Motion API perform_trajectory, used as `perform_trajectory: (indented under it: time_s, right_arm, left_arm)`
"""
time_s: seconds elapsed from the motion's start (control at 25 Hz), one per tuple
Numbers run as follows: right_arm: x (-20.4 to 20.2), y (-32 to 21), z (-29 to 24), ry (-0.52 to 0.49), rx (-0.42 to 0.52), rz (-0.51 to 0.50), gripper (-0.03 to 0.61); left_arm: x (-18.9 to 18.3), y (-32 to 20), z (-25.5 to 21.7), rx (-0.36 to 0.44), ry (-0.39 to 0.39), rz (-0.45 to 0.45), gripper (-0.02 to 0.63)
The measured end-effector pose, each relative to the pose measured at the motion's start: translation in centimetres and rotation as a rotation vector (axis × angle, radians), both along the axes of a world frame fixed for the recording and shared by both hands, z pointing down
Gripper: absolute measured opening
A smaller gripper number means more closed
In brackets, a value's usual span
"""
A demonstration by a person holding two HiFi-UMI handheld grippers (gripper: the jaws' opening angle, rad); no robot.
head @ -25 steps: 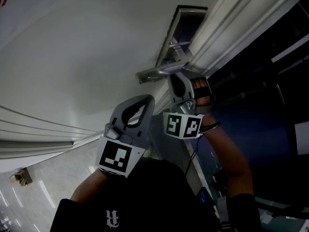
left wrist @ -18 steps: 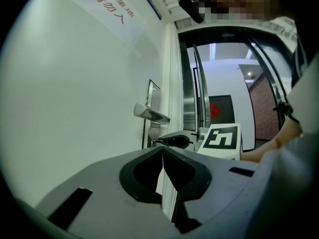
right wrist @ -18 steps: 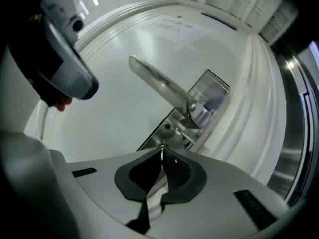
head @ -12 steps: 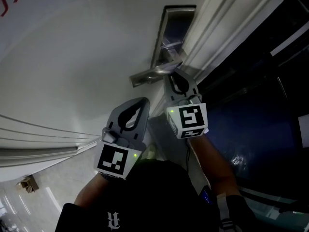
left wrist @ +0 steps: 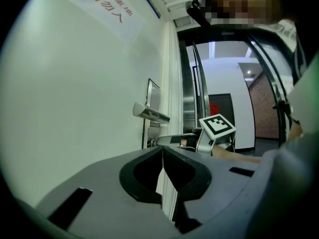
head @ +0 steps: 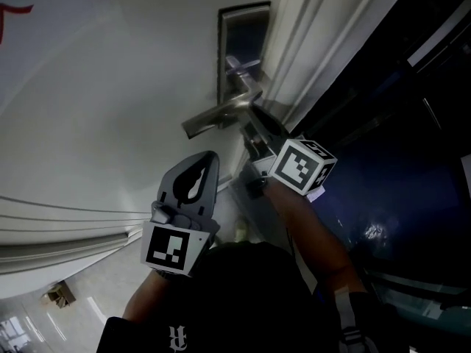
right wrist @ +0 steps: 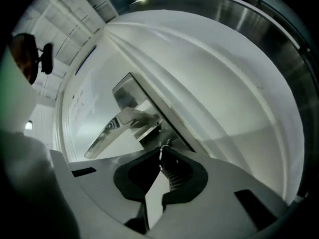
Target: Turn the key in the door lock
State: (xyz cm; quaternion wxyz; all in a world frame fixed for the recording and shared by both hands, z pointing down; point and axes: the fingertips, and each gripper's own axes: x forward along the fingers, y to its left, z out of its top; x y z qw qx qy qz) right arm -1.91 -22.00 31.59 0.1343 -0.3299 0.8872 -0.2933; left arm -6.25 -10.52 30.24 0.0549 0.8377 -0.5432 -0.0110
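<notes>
Right gripper (right wrist: 161, 149) jaws clenched on key (right wrist: 161, 156) below handle (head: 213, 116). Key looks thin, stiff, slick: grip flat on the bow. Left gripper (left wrist: 162, 152) jaws closed, empty.

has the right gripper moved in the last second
Yes. The right gripper has twisted about the key: against the door handle, its marker cube swung right, towards the door frame.

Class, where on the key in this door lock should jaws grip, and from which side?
Grip the key by its flat head, which stands out of the lock plate below the lever handle. Come straight at the door face, one jaw on each flat side. The right gripper appears shut on it that way.
</notes>
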Motion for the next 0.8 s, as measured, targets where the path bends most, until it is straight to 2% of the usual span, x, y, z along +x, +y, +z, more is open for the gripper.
perform_trajectory:
  time_s: [0.16,0.36,0.48,0.6,0.8]
  right_arm:
    - [0.0,-0.3,-0.3,-0.167,-0.107,-0.052,0.023]
    - [0.6,-0.6,1.4,-0.389,-0.349,-0.067,0.023]
    - [0.4,-0.5,1.4,-0.537,-0.440,-0.111,0.023]
    - [0.3,-0.5,1.4,-0.631,-0.490,-0.145,0.023]
    - [0.1,-0.5,1.2,-0.674,-0.503,-0.176,0.023]
  left_arm:
    - [0.1,-0.1,0.1,-0.002,-0.004,0.001,0.008]
    - [0.1,0.0,0.0,-0.002,-0.012,0.002,0.008]
    - [0.2,0.0,-0.1,0.002,-0.019,0.004,0.008]
    - [0.3,0.0,-0.3,0.005,-0.023,0.005,0.008]
    - [0.3,0.0,-0.4,0.006,-0.023,0.005,0.008]
